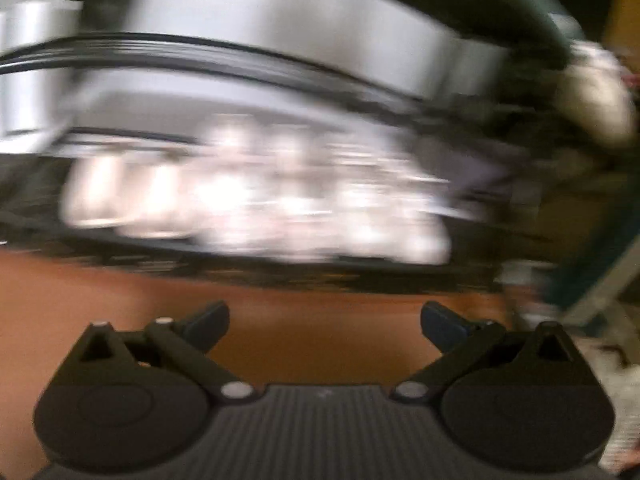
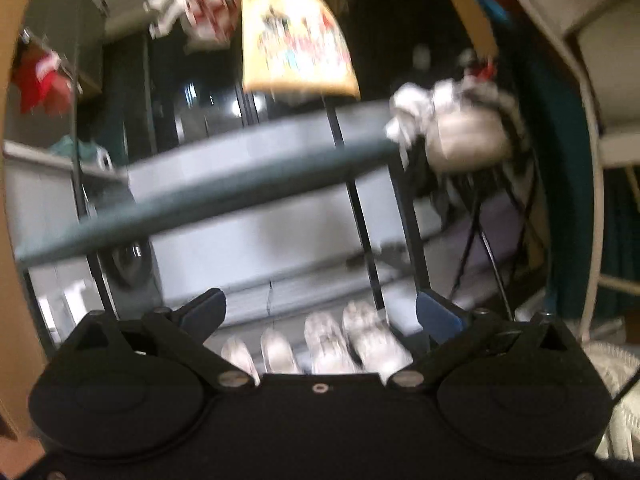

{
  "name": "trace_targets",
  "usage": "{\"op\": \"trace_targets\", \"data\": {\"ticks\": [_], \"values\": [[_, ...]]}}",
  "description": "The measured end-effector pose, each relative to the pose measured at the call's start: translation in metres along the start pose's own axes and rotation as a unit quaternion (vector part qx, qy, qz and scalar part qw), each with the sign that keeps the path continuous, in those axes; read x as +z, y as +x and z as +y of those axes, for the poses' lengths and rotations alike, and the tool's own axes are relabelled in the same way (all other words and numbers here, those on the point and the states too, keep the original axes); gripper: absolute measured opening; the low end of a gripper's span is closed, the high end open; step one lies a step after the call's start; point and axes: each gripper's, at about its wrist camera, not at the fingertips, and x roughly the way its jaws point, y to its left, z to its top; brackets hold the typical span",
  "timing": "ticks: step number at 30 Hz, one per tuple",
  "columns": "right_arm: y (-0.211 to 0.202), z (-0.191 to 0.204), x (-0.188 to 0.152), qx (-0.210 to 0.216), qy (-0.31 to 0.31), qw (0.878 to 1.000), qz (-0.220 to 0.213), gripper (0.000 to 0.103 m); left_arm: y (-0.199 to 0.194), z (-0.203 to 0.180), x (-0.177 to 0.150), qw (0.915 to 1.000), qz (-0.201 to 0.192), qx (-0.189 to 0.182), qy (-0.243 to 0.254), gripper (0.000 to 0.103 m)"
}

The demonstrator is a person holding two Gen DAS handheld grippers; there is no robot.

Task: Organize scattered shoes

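Note:
The left wrist view is badly smeared by motion: a row of pale shoes shows as white blurs on a dark strip beyond the orange-brown floor. My left gripper hangs over that floor, open, with nothing between its fingers. In the right wrist view several white shoes stand side by side, toes away from me, just below and between my fingers. My right gripper is open and empty above them.
A dark green bar crosses the right wrist view, ending at a bundle of pale cloth. A yellow tote bag hangs above. Black thin rack legs stand behind the shoes. A white chair frame is at right.

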Motion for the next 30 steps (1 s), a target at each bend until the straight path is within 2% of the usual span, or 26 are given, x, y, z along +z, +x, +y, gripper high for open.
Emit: {"op": "trace_targets", "data": {"ticks": [1,2,3,5,7,9,11,16,18,19,21,22,23,25,28,30], "values": [[-0.004,0.0,0.002,0.006,-0.001,1.0,-0.01,0.103,0.008,-0.02,0.002,0.9992,0.011,-0.033,0.021,0.102],[-0.011,0.0,0.007,0.016,-0.001,0.999,-0.034,0.103,0.008,-0.026,0.0,0.9988,0.013,-0.04,0.026,0.102],[-0.017,-0.001,0.01,0.019,-0.001,0.998,-0.056,0.103,0.02,-0.059,0.0,0.9938,0.03,-0.08,0.072,0.102],[-0.026,-0.004,0.015,0.017,0.005,0.996,-0.089,0.103,0.026,-0.086,-0.007,0.987,0.046,-0.108,0.11,0.102],[-0.03,-0.009,0.017,0.016,0.013,0.994,-0.107,0.103,0.039,-0.12,-0.019,0.9723,0.079,-0.147,0.164,0.102],[-0.032,-0.015,0.019,0.014,0.022,0.993,-0.117,0.103,0.049,-0.141,-0.03,0.9616,0.095,-0.163,0.199,0.102],[-0.032,-0.021,0.021,0.011,0.033,0.992,-0.122,0.103,0.055,-0.158,-0.038,0.9509,0.097,-0.166,0.243,0.102],[-0.018,-0.034,0.021,-0.008,0.052,0.993,-0.102,0.103,0.056,-0.192,-0.055,0.9207,0.085,-0.165,0.343,0.101],[-0.015,-0.036,0.019,-0.014,0.062,0.993,-0.096,0.103,0.058,-0.205,-0.063,0.905,0.071,-0.156,0.39,0.101],[-0.014,-0.037,0.019,-0.015,0.063,0.993,-0.095,0.103,0.061,-0.213,-0.069,0.8936,0.067,-0.155,0.416,0.098],[-0.014,-0.037,0.018,-0.015,0.062,0.993,-0.095,0.103,0.062,-0.22,-0.078,0.8781,0.072,-0.166,0.443,0.083],[-0.014,-0.036,0.017,-0.014,0.061,0.993,-0.095,0.103,0.063,-0.226,-0.083,0.8665,0.076,-0.172,0.462,0.069],[-0.014,-0.036,0.016,-0.014,0.059,0.994,-0.096,0.103,0.063,-0.229,-0.085,0.8588,0.078,-0.174,0.475,0.061],[-0.014,-0.037,0.016,-0.014,0.059,0.993,-0.098,0.103,0.065,-0.239,-0.095,0.8377,0.081,-0.17,0.513,0.058],[-0.014,-0.038,0.016,-0.02,0.059,0.993,-0.101,0.103,0.067,-0.245,-0.099,0.8305,0.09,-0.176,0.521,0.057],[-0.014,-0.04,0.016,-0.025,0.061,0.992,-0.103,0.103,0.068,-0.246,-0.098,0.8314,0.094,-0.178,0.518,0.054]]}}
